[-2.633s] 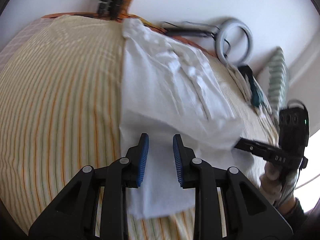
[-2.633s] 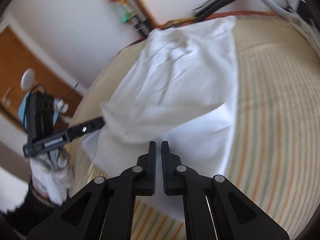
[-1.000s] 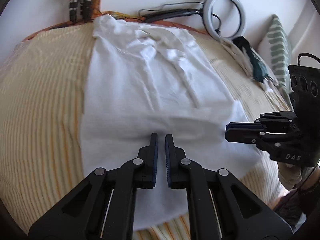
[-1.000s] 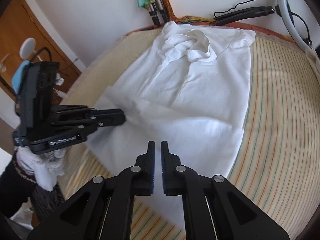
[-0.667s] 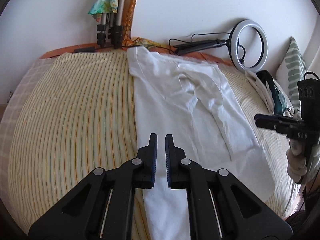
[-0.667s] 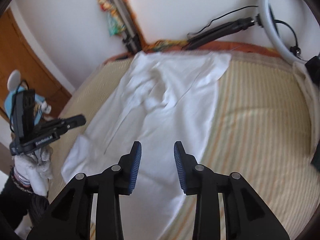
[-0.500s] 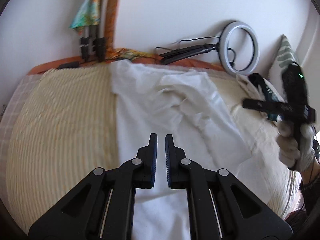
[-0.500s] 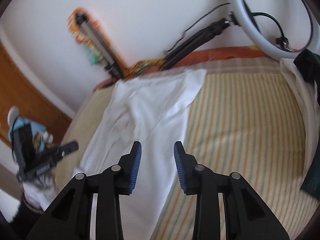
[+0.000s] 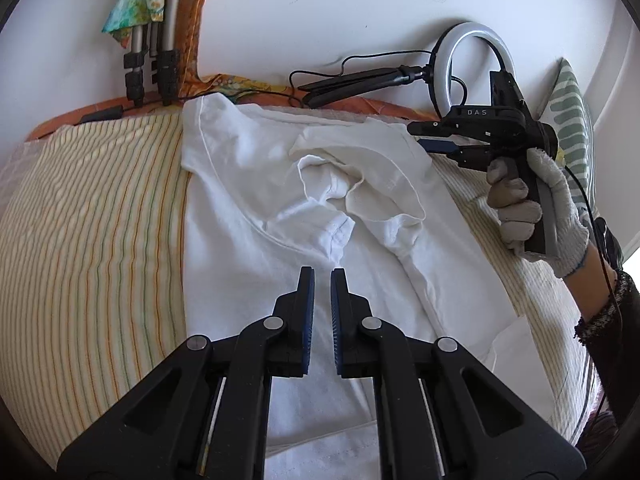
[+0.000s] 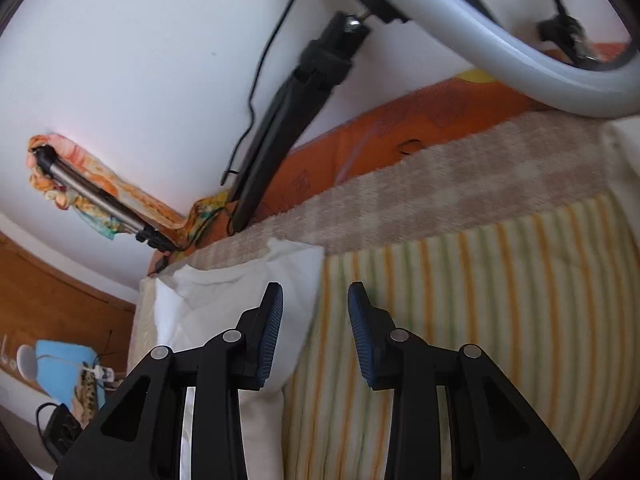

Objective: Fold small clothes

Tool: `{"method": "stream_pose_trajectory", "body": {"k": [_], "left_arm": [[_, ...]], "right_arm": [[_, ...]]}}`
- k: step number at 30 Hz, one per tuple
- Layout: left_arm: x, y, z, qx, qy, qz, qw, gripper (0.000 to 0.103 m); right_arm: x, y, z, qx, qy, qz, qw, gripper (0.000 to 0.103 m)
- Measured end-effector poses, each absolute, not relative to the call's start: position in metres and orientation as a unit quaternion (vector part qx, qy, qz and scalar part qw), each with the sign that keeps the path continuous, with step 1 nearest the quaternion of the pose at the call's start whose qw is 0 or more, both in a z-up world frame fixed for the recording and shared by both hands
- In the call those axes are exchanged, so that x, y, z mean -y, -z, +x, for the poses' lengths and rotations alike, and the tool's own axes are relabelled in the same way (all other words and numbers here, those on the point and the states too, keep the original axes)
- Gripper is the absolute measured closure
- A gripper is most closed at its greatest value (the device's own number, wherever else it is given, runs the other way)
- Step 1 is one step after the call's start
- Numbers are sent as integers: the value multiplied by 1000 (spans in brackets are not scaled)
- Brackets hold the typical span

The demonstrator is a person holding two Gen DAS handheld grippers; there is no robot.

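The white T-shirt (image 9: 248, 216) lies spread on the striped bed cover (image 9: 100, 216), collar end toward the wall, one sleeve flopped inward and bunched near the middle. By the look of it, this is the sleeve-and-shoulder stage. The right tool (image 10: 315, 300) hangs wide open over the shirt's far corner, ready to pinch that edge and carry it across. The left tool (image 9: 322, 276) hovers over the body with blades nearly shut, gripping nothing. A ring light (image 9: 476, 68) leans behind.

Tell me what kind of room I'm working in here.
Probably a bedroom: the white t-shirt lies on a striped bedspread, with a leaf-patterned pillow and a ring light against the wall.
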State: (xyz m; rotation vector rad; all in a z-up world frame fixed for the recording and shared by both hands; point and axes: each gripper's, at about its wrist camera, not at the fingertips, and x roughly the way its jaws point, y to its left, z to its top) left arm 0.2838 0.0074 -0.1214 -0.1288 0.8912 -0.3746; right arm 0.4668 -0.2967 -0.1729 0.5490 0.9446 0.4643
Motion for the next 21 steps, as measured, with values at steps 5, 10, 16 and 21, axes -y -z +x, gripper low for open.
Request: {"method": "stream_pose_trajectory", "body": {"k": [5, 10, 16, 21], "left_arm": [[-6, 124, 281, -427, 179, -62, 884, 97], [-8, 127, 282, -428, 178, -64, 884, 97], [-10, 128, 283, -434, 181, -73, 880, 97], [-22, 109, 264, -411, 171, -45, 894, 97]], "right_arm": [[289, 171, 479, -446, -233, 240, 830, 101], [264, 145, 488, -427, -203, 139, 870, 103], [253, 145, 498, -444, -129, 55, 885, 103], [266, 113, 482, -423, -158, 107, 886, 100]]}}
